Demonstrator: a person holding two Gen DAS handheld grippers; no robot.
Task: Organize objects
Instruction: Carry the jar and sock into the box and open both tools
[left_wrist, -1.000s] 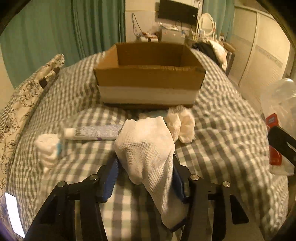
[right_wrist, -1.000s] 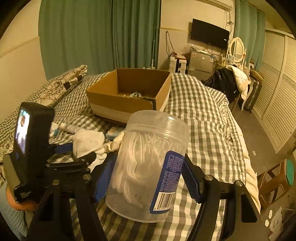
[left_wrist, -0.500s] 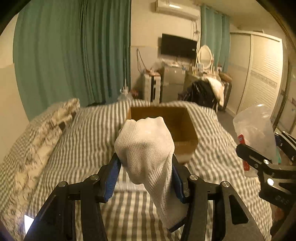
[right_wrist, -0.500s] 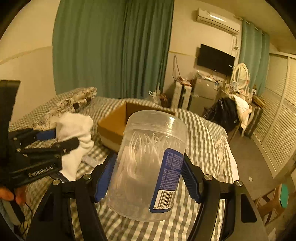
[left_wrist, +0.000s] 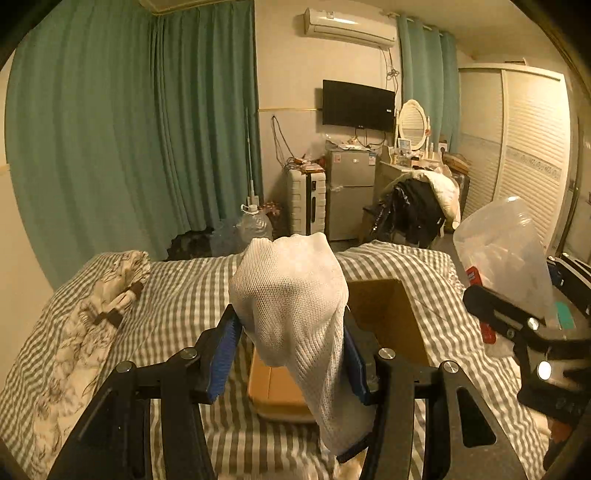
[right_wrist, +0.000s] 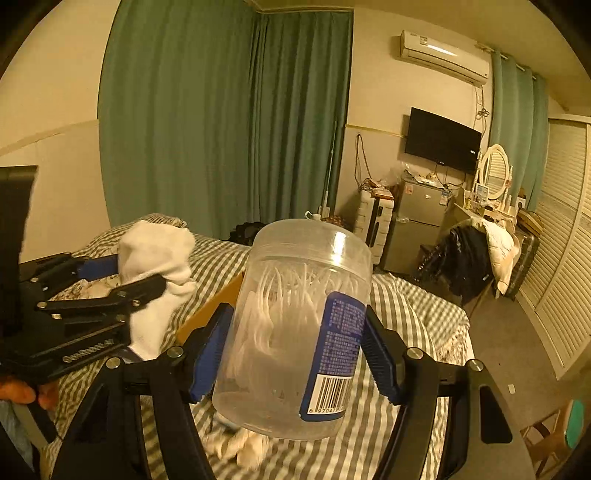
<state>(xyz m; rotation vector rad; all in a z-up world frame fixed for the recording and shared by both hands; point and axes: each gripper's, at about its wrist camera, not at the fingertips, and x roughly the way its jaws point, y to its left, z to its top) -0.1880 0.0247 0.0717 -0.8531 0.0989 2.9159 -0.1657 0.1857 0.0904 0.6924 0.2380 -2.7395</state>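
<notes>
Two loads are riding above the bed (left_wrist: 184, 288): left gripper (left_wrist: 291, 343) jaws are clenching a white sock (left_wrist: 291, 295), right gripper (right_wrist: 295, 350) jaws are gripping a clear floss-pick jar (right_wrist: 295, 325), both hanging over the cardboard box (left_wrist: 384, 317), probably for dropping in.

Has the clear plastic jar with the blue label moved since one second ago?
Yes. The clear plastic jar with the blue label rose off the checked bedspread, now above the cardboard box.
</notes>
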